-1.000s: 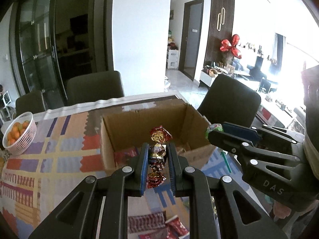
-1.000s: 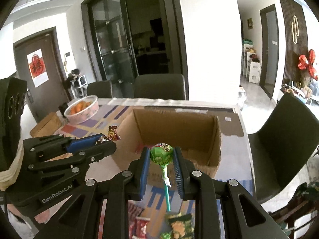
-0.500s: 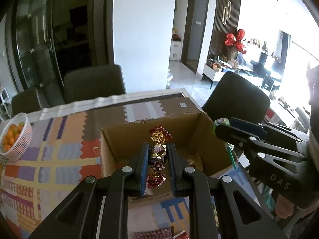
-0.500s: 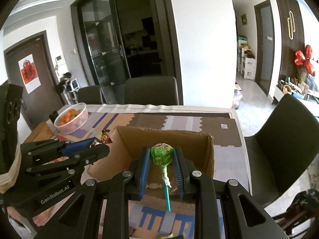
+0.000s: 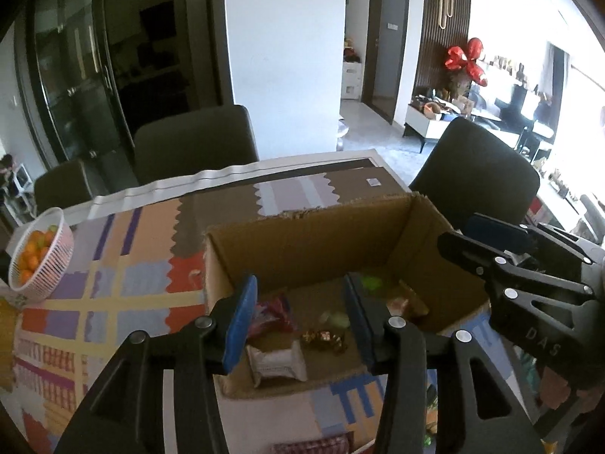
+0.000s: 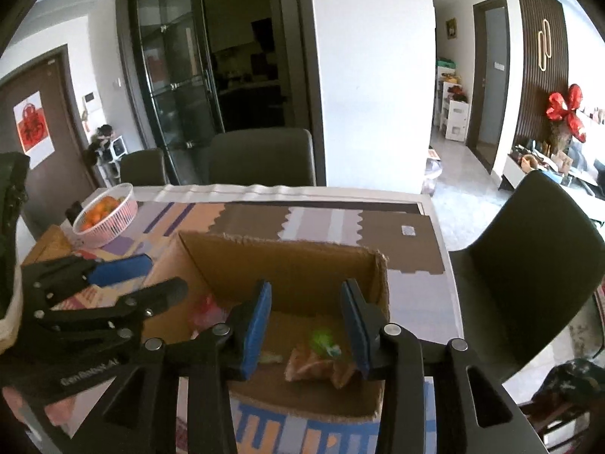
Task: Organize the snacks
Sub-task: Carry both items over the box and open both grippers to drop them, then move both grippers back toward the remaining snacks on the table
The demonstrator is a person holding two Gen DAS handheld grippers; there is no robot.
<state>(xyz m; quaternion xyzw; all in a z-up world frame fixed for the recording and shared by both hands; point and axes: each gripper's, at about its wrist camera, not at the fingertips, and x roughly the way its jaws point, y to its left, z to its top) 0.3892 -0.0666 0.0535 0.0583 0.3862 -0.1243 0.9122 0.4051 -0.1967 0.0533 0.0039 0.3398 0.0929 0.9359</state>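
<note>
Left wrist view: the left gripper (image 5: 298,310) hangs over the cardboard box (image 5: 310,234), jaws opening with nothing between them; a gold-wrapped candy (image 5: 324,338) lies on the box floor beside a white packet (image 5: 276,365) at the near wall.

Right wrist view: the right gripper (image 6: 307,319), jaws opening and empty, is above the box's right end, where a green lollipop (image 6: 321,338) rests on an orange packet (image 6: 314,365). A fruit basket (image 6: 107,213) stands near the table's far left corner.
</note>
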